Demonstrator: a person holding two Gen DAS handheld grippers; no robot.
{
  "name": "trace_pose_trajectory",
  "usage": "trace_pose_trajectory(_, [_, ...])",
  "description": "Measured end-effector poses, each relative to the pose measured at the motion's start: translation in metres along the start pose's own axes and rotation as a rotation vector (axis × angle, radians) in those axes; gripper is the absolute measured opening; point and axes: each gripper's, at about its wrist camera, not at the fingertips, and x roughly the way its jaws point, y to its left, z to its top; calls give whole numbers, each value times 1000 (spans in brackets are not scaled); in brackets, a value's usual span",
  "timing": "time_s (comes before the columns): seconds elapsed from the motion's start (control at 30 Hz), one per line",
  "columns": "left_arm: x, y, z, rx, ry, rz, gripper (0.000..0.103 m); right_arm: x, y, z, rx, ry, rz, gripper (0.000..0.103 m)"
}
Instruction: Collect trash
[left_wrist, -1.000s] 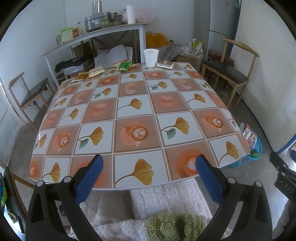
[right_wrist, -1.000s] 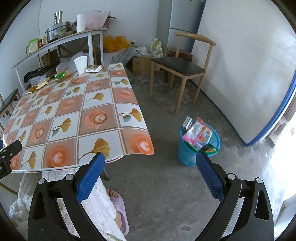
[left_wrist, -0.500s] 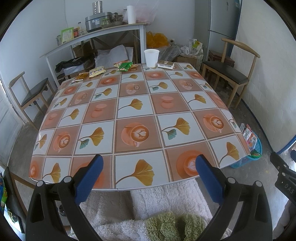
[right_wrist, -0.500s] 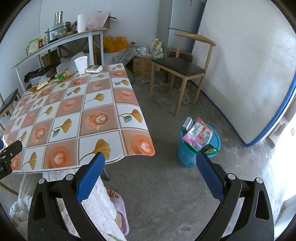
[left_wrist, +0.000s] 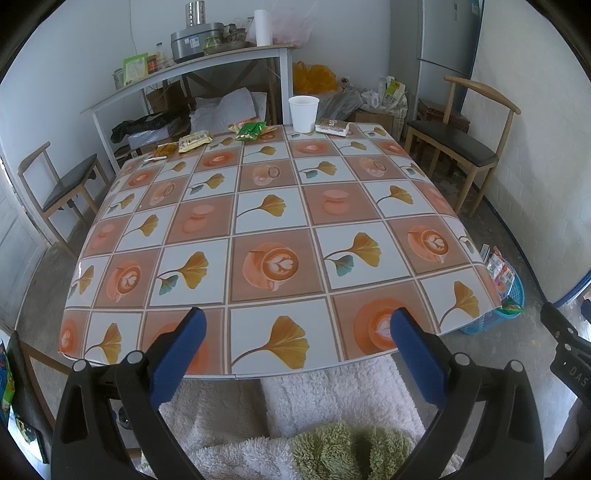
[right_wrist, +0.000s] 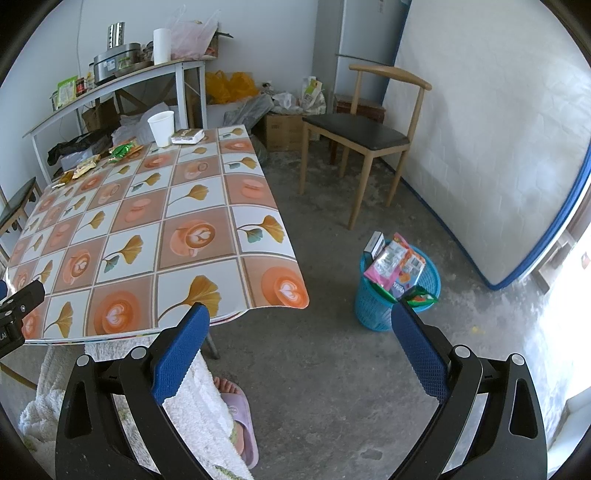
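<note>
Trash lies along the far edge of the patterned table (left_wrist: 266, 206): a white paper cup (left_wrist: 303, 113), a flat box (left_wrist: 332, 126), a green wrapper (left_wrist: 250, 130), a yellow wrapper (left_wrist: 195, 140) and a small orange one (left_wrist: 165, 148). A blue basket (right_wrist: 397, 291) on the floor right of the table holds several packets. My left gripper (left_wrist: 297, 339) hangs open over the table's near edge, holding nothing. My right gripper (right_wrist: 299, 339) is open above the bare floor beside the table's near right corner, left of the basket. The cup (right_wrist: 161, 127) and box (right_wrist: 187, 136) also show in the right wrist view.
A wooden chair (right_wrist: 364, 133) stands right of the table, another chair (left_wrist: 64, 184) to its left. A cluttered white shelf (left_wrist: 192, 62) and bags sit behind the table. A person's fluffy white robe (left_wrist: 325, 406) and slippered foot (right_wrist: 240, 417) are at the near edge.
</note>
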Motion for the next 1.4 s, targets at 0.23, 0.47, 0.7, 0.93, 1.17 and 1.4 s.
trace_pose_trajectory(0.23, [1,0,1,1,0,0,98,0,0,0,1,-1,0,94])
trace_pose_trajectory(0.47, [0,0,0,0,1,0,98,-1,1,0,1,0,0,94])
trace_pose_trajectory(0.7, [-1,3,0,-1,2,-2,98,-1,2,0,2,-2,0,94])
trace_pose_trajectory(0.93, [0,3,1,-1,3,-2,98,-1,2,0,2,-1,1,94])
trace_pose_trajectory(1.17, [0,3,1,-1,3,-2,98,-1,2,0,2,-1,1,94])
trace_pose_trajectory(1.4, [0,4,1,0,4,-3,98,-1,2,0,3,-1,1,94])
